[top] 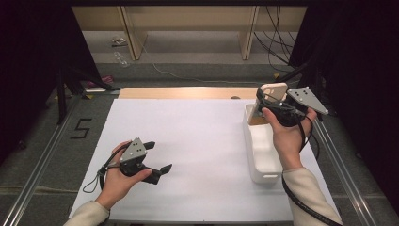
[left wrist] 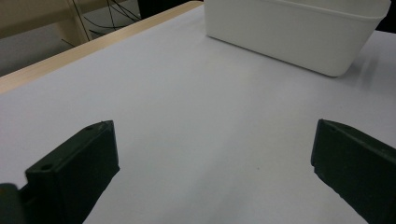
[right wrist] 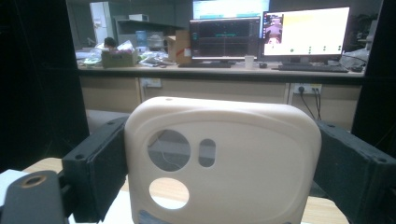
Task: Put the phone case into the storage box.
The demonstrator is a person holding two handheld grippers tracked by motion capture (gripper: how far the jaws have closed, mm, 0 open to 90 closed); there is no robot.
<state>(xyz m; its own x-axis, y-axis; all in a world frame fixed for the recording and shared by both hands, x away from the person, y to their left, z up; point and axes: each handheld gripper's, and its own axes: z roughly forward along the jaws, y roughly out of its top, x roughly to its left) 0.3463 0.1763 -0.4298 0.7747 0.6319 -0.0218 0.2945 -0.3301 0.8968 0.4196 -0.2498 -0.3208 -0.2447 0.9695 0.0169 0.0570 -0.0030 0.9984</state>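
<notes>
- Two tongs are in the person's hands over the white desk [top: 197,141], one at each side of the high view.
- Nearest, the left tongs [top: 157,157] sit low over the desk's near left part, jaws spread wide with nothing between them; the left gripper view shows bare white surface in the gap.
- Beyond them, a white bin [left wrist: 299,32] stands on the right part of the desk, well apart from the left tongs, its long side running away from the person.
- Farther on, the right tongs [top: 269,100] are raised above the far end of that bin [top: 263,155], closed against a beige phone case [right wrist: 222,161].
- That case [top: 273,92] stands upright between the jaws, each jaw pressing one side edge; its camera cut-outs show as three holes in the right gripper view.
- Farthest, past the case, a counter carries lit monitors [right wrist: 271,32] and clutter.
</notes>
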